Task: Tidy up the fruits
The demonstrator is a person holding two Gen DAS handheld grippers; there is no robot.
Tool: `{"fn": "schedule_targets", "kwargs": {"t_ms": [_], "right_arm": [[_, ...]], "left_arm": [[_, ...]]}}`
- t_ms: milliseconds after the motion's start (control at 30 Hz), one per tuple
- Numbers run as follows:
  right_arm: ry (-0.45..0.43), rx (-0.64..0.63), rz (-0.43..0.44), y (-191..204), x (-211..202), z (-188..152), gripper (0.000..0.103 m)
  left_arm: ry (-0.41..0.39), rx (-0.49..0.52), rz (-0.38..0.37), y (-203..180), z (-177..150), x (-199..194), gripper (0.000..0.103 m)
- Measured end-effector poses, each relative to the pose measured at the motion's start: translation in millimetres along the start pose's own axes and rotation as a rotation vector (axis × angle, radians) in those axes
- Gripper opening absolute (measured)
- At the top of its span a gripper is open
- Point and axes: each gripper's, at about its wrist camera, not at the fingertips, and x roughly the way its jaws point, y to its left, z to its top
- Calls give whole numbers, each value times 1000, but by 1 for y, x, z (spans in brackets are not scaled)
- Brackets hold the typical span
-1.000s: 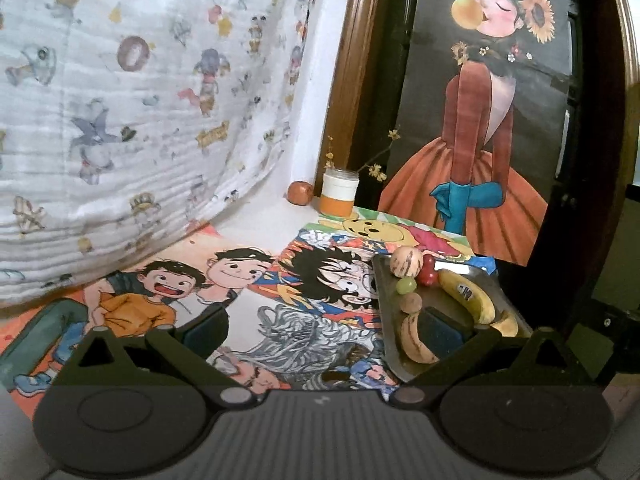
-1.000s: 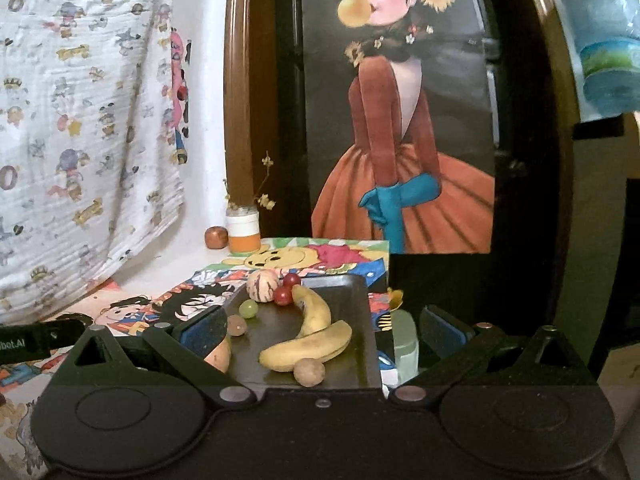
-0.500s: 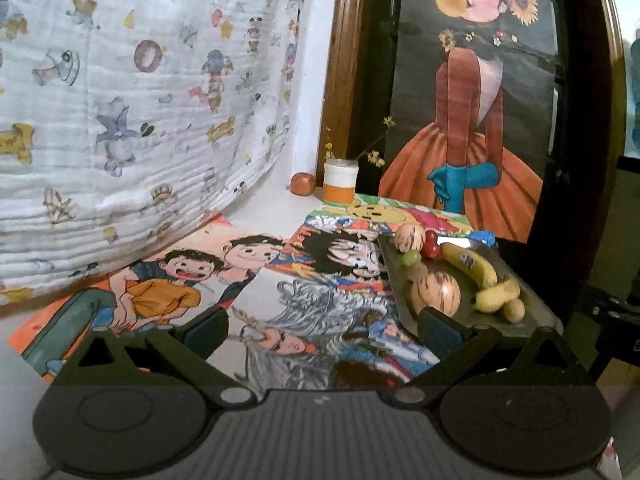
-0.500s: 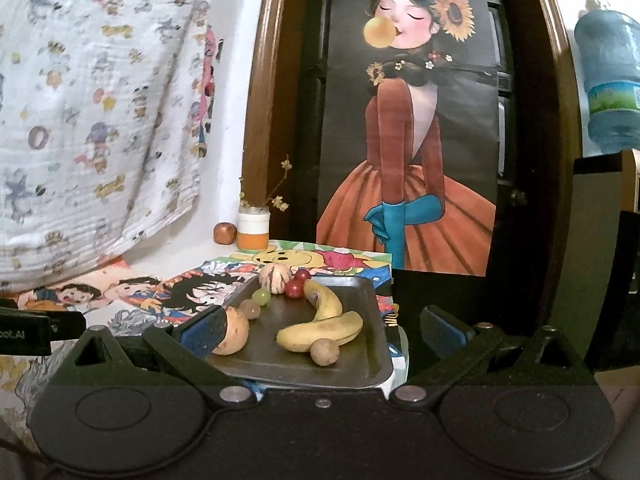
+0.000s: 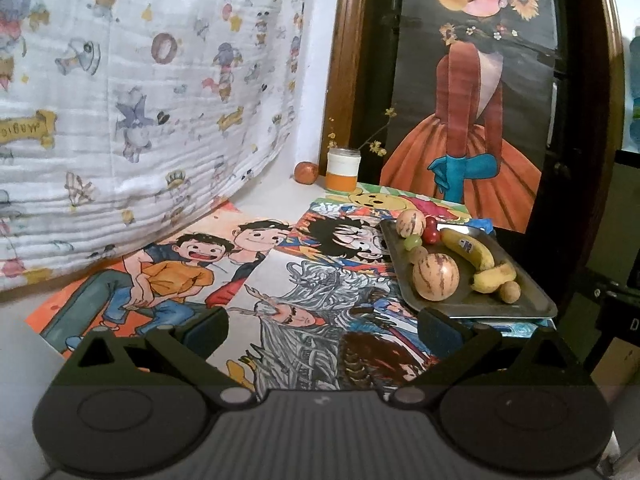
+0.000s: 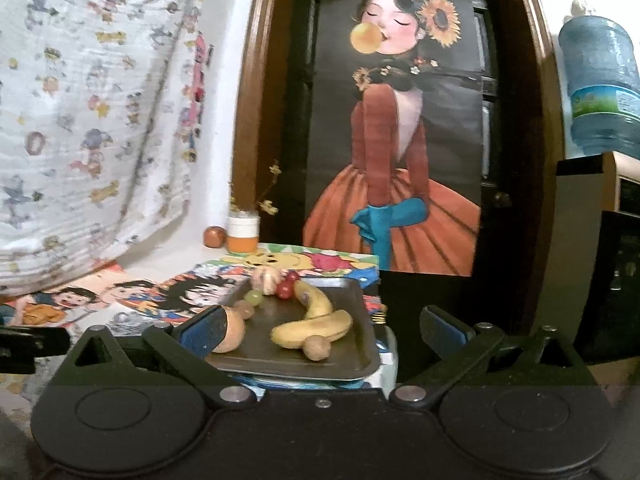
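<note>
A dark metal tray (image 5: 528, 304) sits at the table's right end, also in the right wrist view (image 6: 360, 354). On it lie two bananas (image 5: 466, 249) (image 6: 312, 328), a striped yellow melon (image 5: 435, 276), a smaller striped fruit (image 5: 411, 223), red cherries (image 5: 431, 233), a green grape (image 5: 412, 243) and a brown kiwi-like fruit (image 5: 511, 292). My left gripper (image 5: 324, 326) is open and empty, left of and in front of the tray. My right gripper (image 6: 324, 324) is open and empty, just before the tray's near edge.
Cartoon posters (image 5: 192, 268) cover the table. A white-and-orange jar (image 5: 343, 170) and a reddish apple (image 5: 306, 172) stand at the back by the wall. A patterned cloth (image 5: 120, 80) hangs on the left. A painting (image 5: 472, 100) stands behind the tray.
Both grippers have pulled back and up from the tray. The left gripper's finger no longer covers the striped melon, which lies free on the tray.
</note>
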Motion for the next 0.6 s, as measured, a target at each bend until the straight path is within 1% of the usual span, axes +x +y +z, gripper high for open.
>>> {"fn": "schedule_targets", "kwargs": {"t_ms": [167,300,400,600], "right_arm": [[4,2,71,2,-11,-2,103],[47,14,151,5,-14,-4,103],[73,3,165,8,-14,-5,103],[90,-31,170,15,-15,-7,103]], "left_arm": [[8,7,-10,1,-3,-7,103],[27,4,-17,5,-8,-12,103],[41,6,-16,7,-11,-13,103],[53,22,9,11,-16,-15,103]]}}
